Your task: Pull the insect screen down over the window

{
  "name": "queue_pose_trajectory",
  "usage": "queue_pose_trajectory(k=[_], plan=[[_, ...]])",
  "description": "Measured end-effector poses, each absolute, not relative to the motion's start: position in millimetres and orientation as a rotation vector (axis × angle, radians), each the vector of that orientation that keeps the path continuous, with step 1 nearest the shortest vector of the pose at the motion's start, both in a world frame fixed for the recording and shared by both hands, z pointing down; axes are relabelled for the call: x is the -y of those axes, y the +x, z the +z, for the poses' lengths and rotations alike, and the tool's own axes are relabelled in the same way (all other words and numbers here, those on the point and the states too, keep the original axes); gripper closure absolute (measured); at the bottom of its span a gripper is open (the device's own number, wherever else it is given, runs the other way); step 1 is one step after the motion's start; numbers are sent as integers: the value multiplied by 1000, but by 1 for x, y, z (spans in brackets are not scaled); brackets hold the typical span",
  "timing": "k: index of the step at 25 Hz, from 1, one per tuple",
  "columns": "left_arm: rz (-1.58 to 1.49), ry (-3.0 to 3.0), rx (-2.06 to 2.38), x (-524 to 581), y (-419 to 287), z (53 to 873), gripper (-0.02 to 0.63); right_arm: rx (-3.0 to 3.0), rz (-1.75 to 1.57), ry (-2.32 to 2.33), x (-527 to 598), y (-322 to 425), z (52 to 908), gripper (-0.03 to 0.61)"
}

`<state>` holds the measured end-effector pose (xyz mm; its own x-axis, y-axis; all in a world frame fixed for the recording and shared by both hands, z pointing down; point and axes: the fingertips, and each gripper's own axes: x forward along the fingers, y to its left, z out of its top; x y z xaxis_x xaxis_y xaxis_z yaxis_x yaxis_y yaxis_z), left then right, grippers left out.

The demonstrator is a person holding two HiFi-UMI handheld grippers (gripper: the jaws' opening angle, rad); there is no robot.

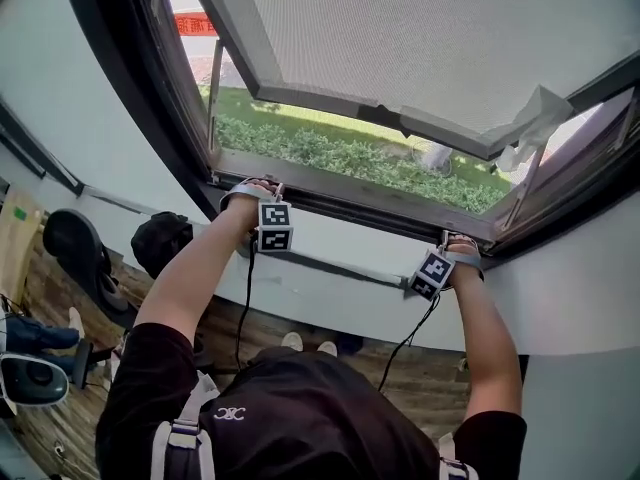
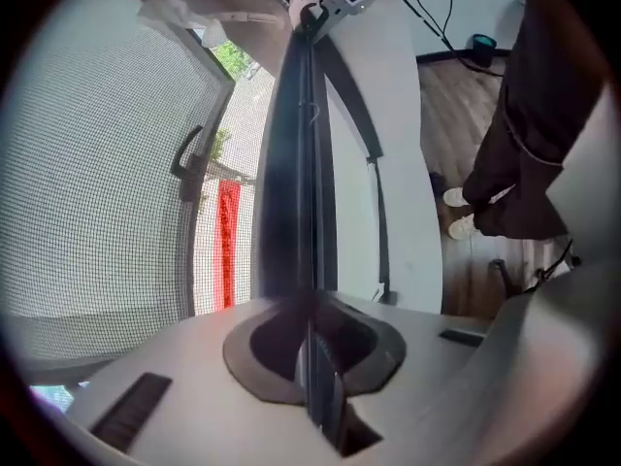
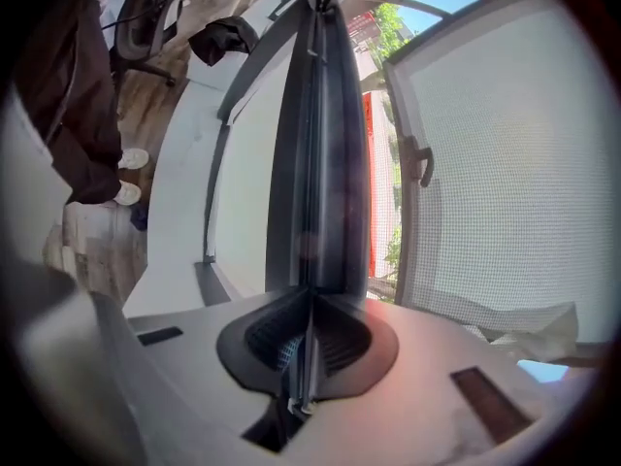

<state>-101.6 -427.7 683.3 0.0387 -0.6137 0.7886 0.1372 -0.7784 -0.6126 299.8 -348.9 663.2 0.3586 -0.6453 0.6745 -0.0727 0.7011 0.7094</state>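
Apparently near done. Left gripper [image 1: 265,188] at 9 o'clock and right gripper [image 1: 458,240] at 3 are both pinched tight on a thin dark pull bar [image 2: 296,163], judged the insect screen's, down at the sill [image 1: 350,238]. Beyond, at 12, the meshed sash [image 1: 400,38] stands swung out. Mesh across the opening isn't discernible.

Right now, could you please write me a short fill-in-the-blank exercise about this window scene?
1. The left gripper and the right gripper are both ____ on the dark bar along the window frame.
2. The hedge outside is ____ in colour.
3. The person's shoes are ____ in colour.

Missing words: shut; green; white.
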Motion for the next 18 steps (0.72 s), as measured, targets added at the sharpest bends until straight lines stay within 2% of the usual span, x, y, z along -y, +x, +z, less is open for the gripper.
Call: queue_pose_trajectory(k=[4,11,18], plan=[[-1747,-1741,-553,428,-101,677,578,1125,-522,820,357,304,661,552],[-1682,-1738,-620,432,-101,669,580,1115,-522,889,359,305,657,554],[-1841,-1813,-458,423,-103,682,580,1136,-401,801,349,302,663,555]])
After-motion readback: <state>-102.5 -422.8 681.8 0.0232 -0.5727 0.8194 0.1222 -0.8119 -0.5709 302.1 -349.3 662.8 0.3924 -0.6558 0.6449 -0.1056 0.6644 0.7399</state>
